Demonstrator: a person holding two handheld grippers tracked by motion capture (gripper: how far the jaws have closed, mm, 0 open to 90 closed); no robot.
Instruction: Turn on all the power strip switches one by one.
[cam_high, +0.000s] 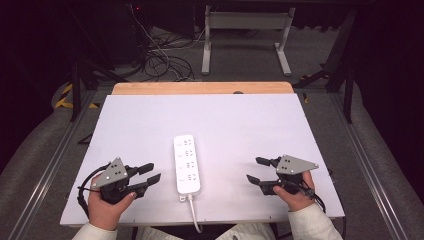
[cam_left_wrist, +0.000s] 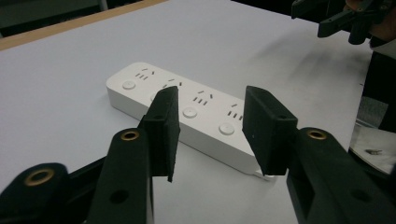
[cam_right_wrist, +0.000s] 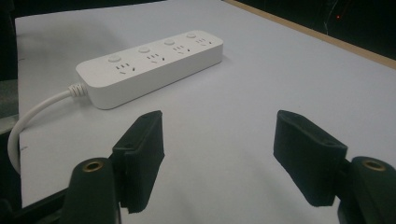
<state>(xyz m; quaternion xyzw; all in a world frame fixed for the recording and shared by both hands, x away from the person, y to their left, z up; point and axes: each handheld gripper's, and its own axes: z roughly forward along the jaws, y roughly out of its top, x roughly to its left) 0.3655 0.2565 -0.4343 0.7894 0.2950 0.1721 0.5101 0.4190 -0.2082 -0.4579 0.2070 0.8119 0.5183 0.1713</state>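
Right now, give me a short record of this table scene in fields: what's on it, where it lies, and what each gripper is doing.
surface: white table
object: white power strip, four outlets, lying flat near the table's middle
cord: white cable running off the near edge
left gripper: jaws apart, nothing between them, left of the strip
right gripper: jaws open, empty, right of the strip
contact: neither gripper touches the strip

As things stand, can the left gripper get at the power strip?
Probably yes. The left gripper sits beside the power strip with bare table between them, jaws apart and holding nothing, pointed toward the strip's side. The right gripper waits on the far side.
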